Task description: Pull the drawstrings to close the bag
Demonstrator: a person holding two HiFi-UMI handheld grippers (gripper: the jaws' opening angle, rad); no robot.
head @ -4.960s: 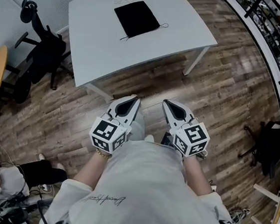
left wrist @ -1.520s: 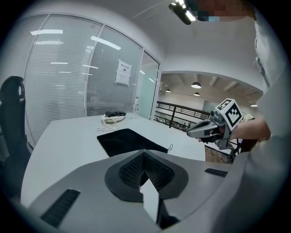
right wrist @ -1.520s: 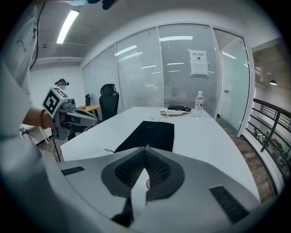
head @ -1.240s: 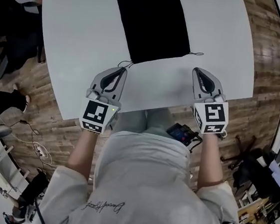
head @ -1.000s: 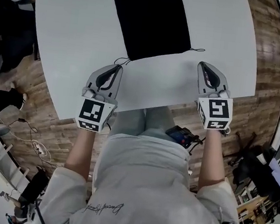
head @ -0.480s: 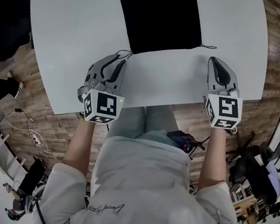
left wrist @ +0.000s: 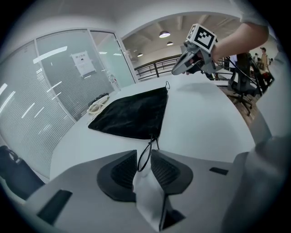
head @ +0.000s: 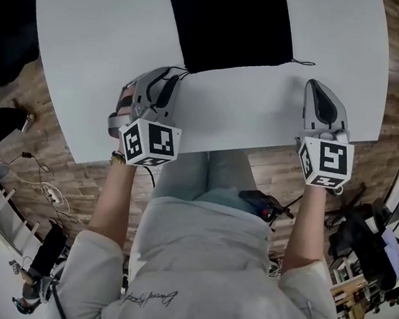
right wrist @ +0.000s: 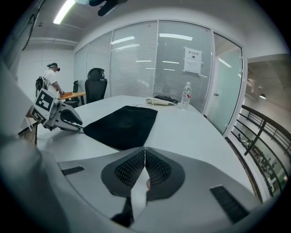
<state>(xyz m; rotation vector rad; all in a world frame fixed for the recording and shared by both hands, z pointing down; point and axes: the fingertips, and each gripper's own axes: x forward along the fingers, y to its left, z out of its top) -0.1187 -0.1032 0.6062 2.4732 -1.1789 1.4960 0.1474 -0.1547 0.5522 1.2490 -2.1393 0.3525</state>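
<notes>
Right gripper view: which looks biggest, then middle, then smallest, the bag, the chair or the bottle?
1. bag, biggest by far
2. chair
3. bottle, smallest

The chair stands far back, beyond the table. That is why it looks smaller than the bag here.

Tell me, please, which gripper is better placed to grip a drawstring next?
Left. The left gripper has its jaws apart with the drawstring loop of the bag between them, so it probably only needs to close. The right gripper is shut, empty, short of the other drawstring.
</notes>
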